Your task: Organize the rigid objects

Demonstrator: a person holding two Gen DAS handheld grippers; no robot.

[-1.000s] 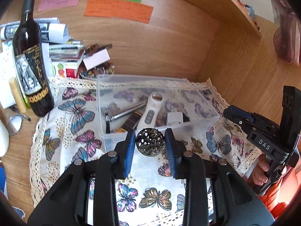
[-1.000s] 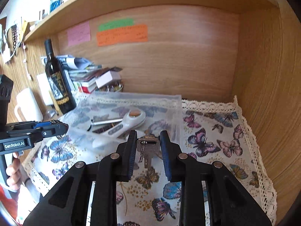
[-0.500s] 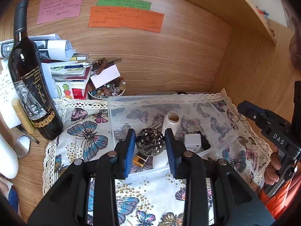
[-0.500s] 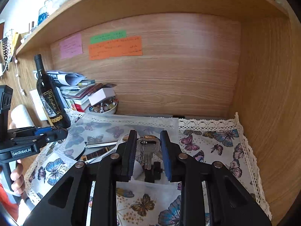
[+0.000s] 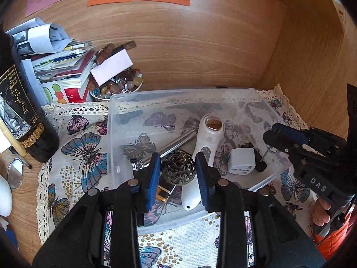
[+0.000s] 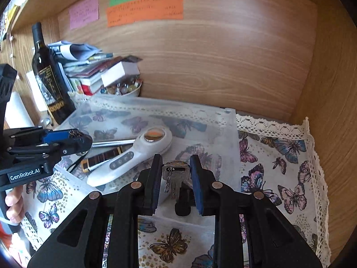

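Note:
My left gripper (image 5: 178, 171) is shut on a perforated metal ball (image 5: 178, 171) and holds it over the near side of a clear plastic box (image 5: 125, 99). In the box lie a white handheld device (image 5: 206, 137), a metal rod (image 5: 174, 144), a white plug adapter (image 5: 242, 160) and a dark lighter (image 5: 165, 193). My right gripper (image 6: 175, 175) is shut on a bunch of keys (image 6: 175, 175) above the box's (image 6: 232, 134) near right part. The right gripper also shows in the left wrist view (image 5: 281, 137), the left gripper in the right wrist view (image 6: 73, 139).
The box stands on a butterfly cloth (image 5: 84, 147) in a wooden alcove. A wine bottle (image 5: 20, 116), a stack of books and papers (image 5: 64, 67) and a bowl of beads (image 5: 116, 87) stand at the back left. A small mirror (image 5: 14, 173) lies left.
Both grippers have moved forward and down over the box, each still holding its object. The box now fills more of both views.

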